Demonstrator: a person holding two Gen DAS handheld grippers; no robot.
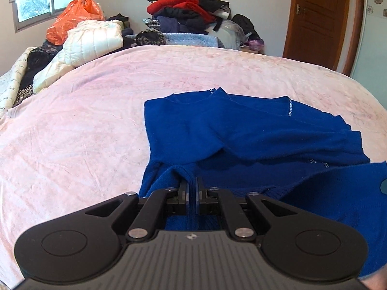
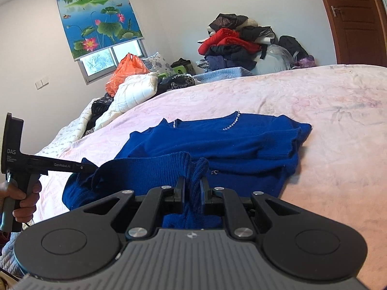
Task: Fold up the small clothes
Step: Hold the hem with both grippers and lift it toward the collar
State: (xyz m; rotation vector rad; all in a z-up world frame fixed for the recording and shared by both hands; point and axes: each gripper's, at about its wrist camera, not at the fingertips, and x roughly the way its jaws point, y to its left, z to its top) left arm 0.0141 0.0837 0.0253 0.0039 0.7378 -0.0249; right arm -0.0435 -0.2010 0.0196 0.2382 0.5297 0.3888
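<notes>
the blue sweater (image 1: 254, 130) lies on the pink bedspread (image 1: 84, 120) of the bed, straight ahead of both pairs of jaws, its neckline with small sparkly beads at the far end and its sleeves folded across the body. its near hem is lifted off the bed and bunched toward the two tools.

the left gripper (image 1: 192, 186) has its jaws nearly together, pinching a ridge of the sweater's ribbed hem; the blue cloth rises between the pads and drapes away to either side. in the right wrist view this same tool shows from the side at the left, a person's hand (image 2: 26, 198) wrapped around its handle, its tip buried in the fold of the hem.

the right gripper (image 2: 192, 188) has its jaws set narrow, a thicker twist of ribbed blue hem clamped between them and running back toward the camera.

beyond the sweater, past the far side of the bed, a tall pile of clothes (image 1: 188, 9) in red, black and navy stands against the wall. ahead and to the left of the jaws sit a white quilted jacket (image 1: 94, 38) and an orange plastic bag (image 1: 72, 19), under a window with a lotus-print blind (image 2: 99, 21). a brown wooden door (image 1: 319, 19) stands ahead to the right.
</notes>
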